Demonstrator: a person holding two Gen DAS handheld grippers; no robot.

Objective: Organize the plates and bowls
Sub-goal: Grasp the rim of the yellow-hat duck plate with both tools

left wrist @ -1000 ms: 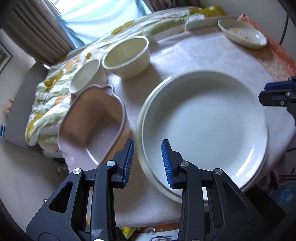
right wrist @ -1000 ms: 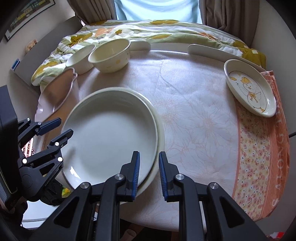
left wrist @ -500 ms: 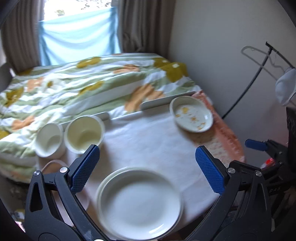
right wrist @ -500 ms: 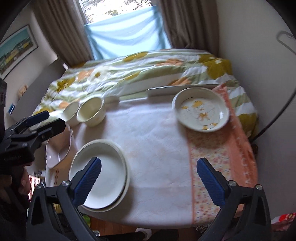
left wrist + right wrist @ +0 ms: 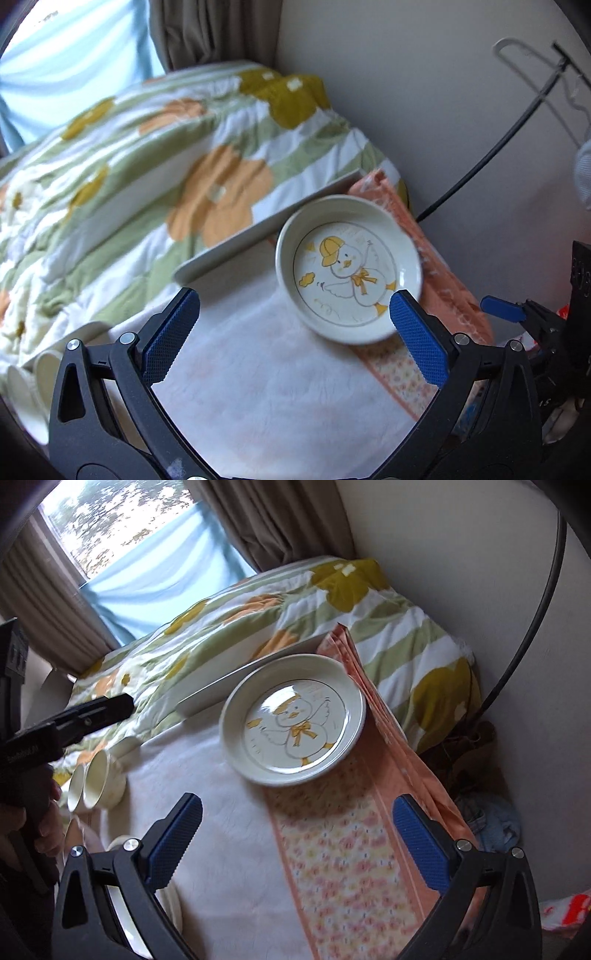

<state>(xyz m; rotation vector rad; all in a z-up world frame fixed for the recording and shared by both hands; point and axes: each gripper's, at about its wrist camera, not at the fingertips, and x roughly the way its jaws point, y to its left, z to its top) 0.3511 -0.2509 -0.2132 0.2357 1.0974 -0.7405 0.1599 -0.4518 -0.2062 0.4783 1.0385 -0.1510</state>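
Both grippers hang spread wide w/ nothing between the pads; jaws easing inward a touch, no grip on anything. Left gripper (image 5: 294, 334) and right gripper (image 5: 296, 840) both point down-and-forward at the duck plate (image 5: 349, 269), which sits flat on the table (image 5: 266, 376), far-right part, straddling the white cloth and the orange runner (image 5: 343, 849).

From the left gripper the plate lies ahead and a bit right; its right pad (image 5: 417, 338) overlaps the plate's near rim in view, though touching or above I can't tell. From the right gripper the plate is ahead, slightly left, clearly apart. So left looks nearer, I'd judge. Plate is round, so no long axis to line up; any rim point serves.

Edges: long white tray (image 5: 236, 679) just behind the plate at the far edge, quilt (image 5: 147, 177) beyond. Wall close on the right. Two cream bowls (image 5: 98, 782) far left, well apart. Open cloth on the near side gives approach room; the right side drops off past the runner.
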